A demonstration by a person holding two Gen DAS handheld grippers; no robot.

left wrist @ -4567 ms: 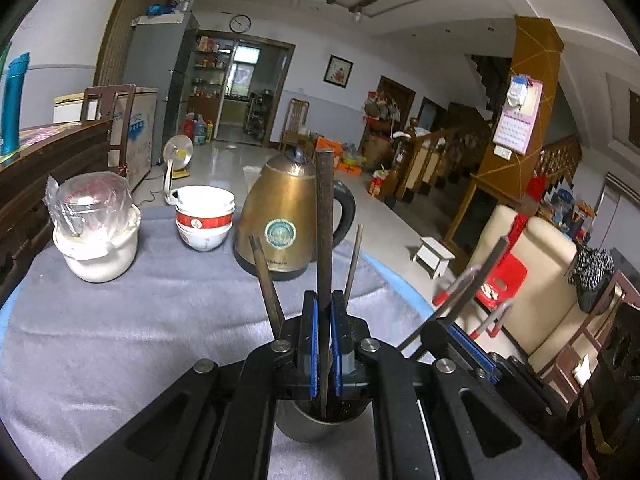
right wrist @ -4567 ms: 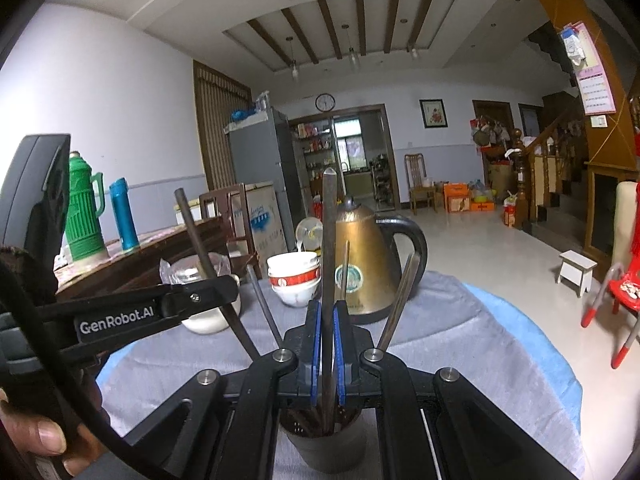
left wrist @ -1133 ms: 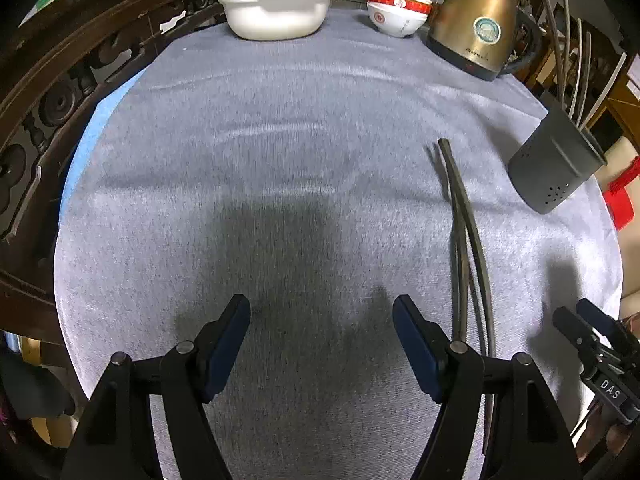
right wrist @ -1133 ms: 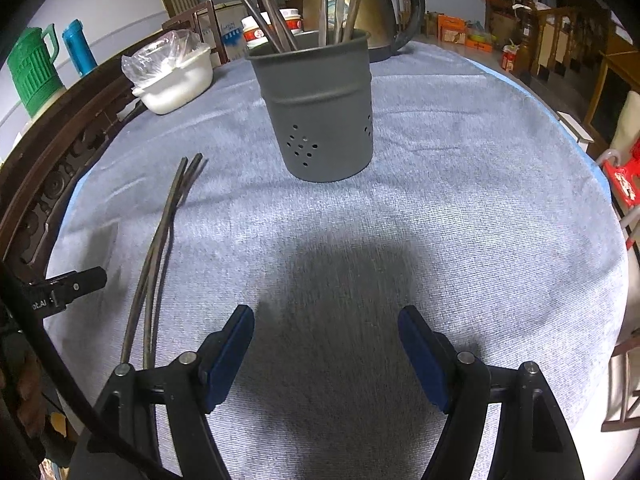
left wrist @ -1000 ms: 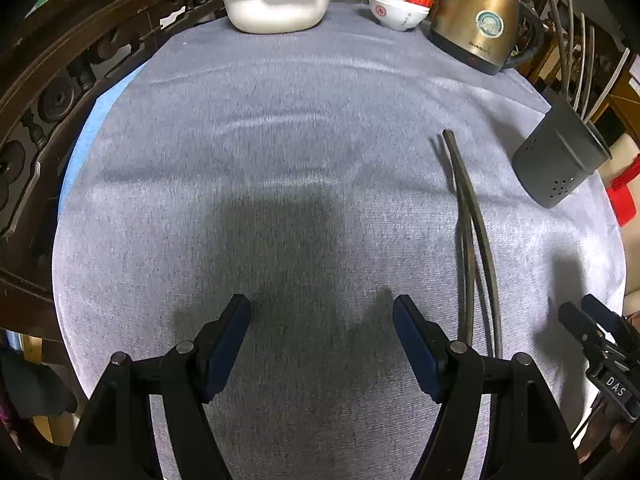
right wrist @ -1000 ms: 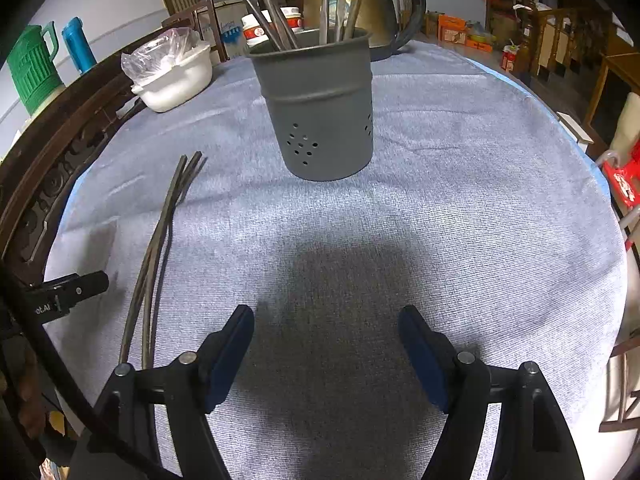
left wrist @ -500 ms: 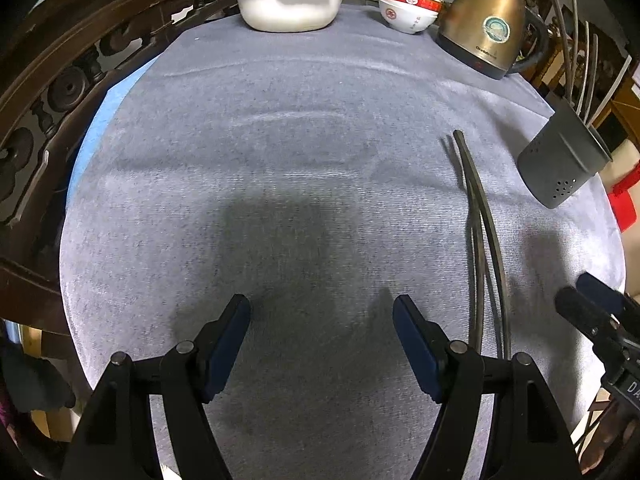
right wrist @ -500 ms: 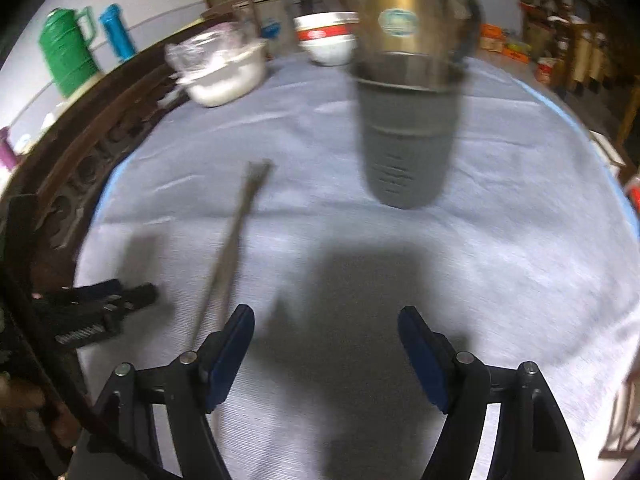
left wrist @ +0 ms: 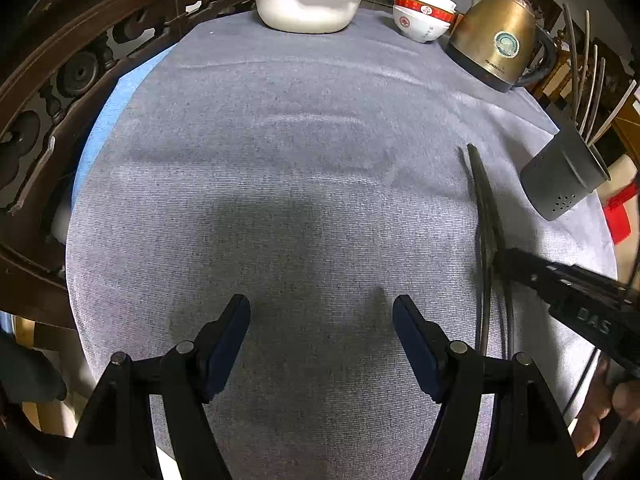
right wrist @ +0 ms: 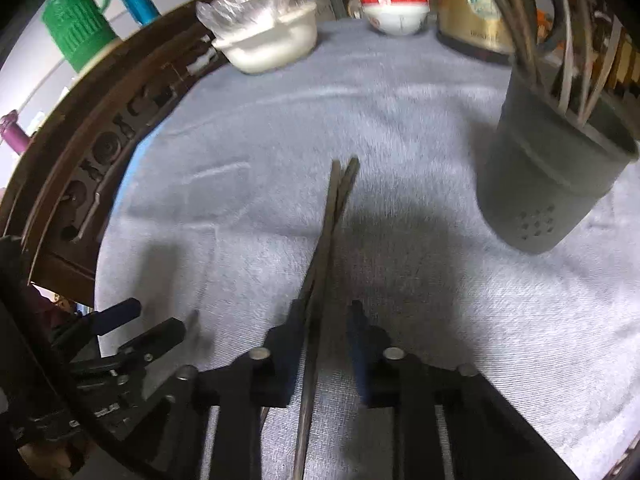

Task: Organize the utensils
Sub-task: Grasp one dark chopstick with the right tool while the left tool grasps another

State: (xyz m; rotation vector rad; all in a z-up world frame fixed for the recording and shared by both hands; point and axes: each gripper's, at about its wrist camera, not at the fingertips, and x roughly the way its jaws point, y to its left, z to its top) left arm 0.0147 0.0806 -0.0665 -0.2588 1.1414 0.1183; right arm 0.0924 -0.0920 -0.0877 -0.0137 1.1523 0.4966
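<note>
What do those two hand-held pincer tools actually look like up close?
Both are black plastic. The left gripper has two angular arms with silver screw heads at the joints, each ending in a flat finger faced with a dark blue pad. The right gripper is built the same way; seen from the left camera, its side bears pale letters reading DAS. A thin black cable runs beside it.

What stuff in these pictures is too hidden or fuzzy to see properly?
- Chopsticks: near ends hidden behind the closing right gripper, right wrist view.
- Grey holder: motion-blurred there; its utensils run off the top edge.
- White bowl: crinkled plastic hides what's inside, left wrist view.
- Open left gripper: holds nothing.
</note>
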